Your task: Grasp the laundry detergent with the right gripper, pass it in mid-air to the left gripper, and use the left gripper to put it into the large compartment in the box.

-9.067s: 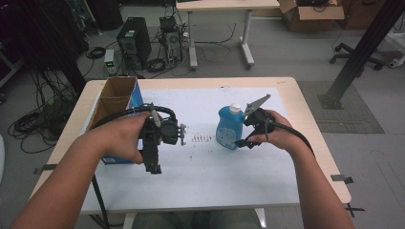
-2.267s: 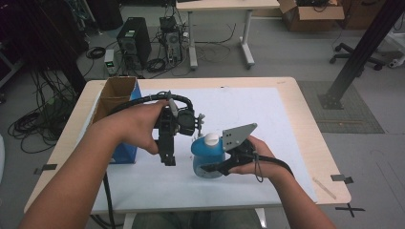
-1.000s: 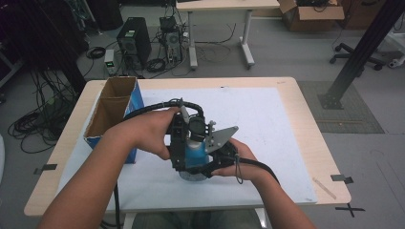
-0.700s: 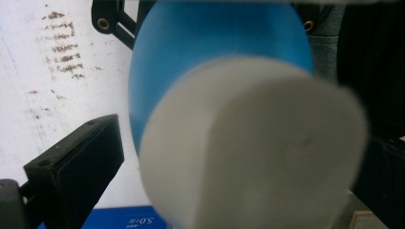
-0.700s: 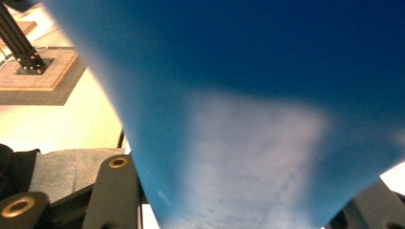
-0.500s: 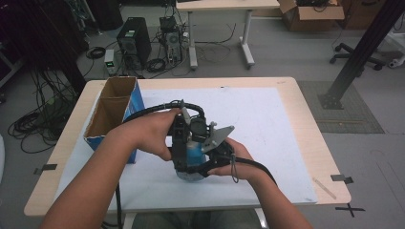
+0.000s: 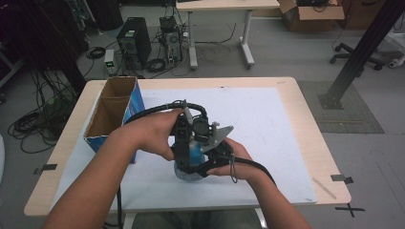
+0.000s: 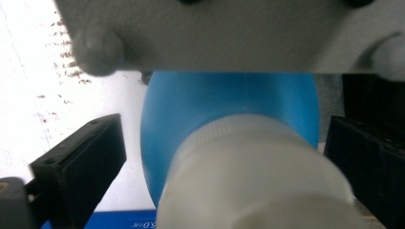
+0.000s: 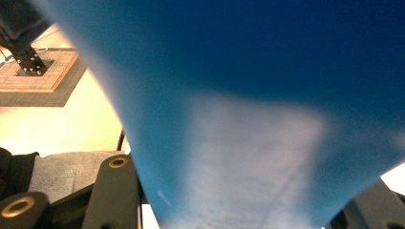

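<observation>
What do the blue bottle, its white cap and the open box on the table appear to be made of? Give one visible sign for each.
Blue bottle: probably plastic, a smooth, even, slightly glossy skin in one flat colour.
White cap: likely plastic too, matte, with fine ribbing round its upper edge.
Open box: cardboard, with plain brown dull inner walls and a printed blue outside.

We are in a lab or workshop: a computer tower [image 7: 133, 43] sits on the bare grey floor [image 7: 286, 52] amid tangled cables [image 7: 33, 124], near a cardboard box [image 7: 310, 9], an office chair [image 7: 356, 50] and tape marks [image 7: 347, 208].
</observation>
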